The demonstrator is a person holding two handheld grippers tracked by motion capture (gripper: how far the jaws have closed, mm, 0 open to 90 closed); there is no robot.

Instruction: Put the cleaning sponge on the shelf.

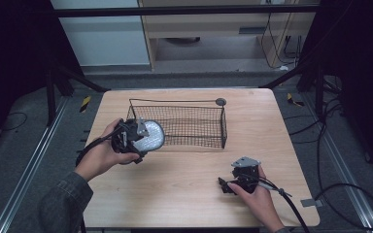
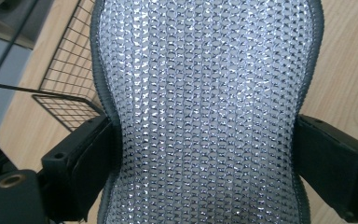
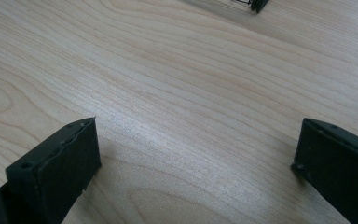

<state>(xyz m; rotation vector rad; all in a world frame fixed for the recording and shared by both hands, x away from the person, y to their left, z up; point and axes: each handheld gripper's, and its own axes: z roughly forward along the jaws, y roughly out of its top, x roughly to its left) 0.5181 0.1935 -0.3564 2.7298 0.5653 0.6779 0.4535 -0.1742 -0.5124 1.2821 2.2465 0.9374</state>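
Note:
A silvery, shiny mesh scrubbing pad with a grey edge is pinched at its waist by my left gripper, held above the table just at the near left corner of the black wire basket. In the left gripper view the pad bulges between both black jaws, with the basket's corner behind it at the left. My right gripper rests low over the wooden table at the near right, open, its jaws wide apart over bare wood.
The wire basket stands at the middle back of the table with a thin wire handle and a round tag. Cables trail off the table's right side. Dark frame struts and floor surround the table.

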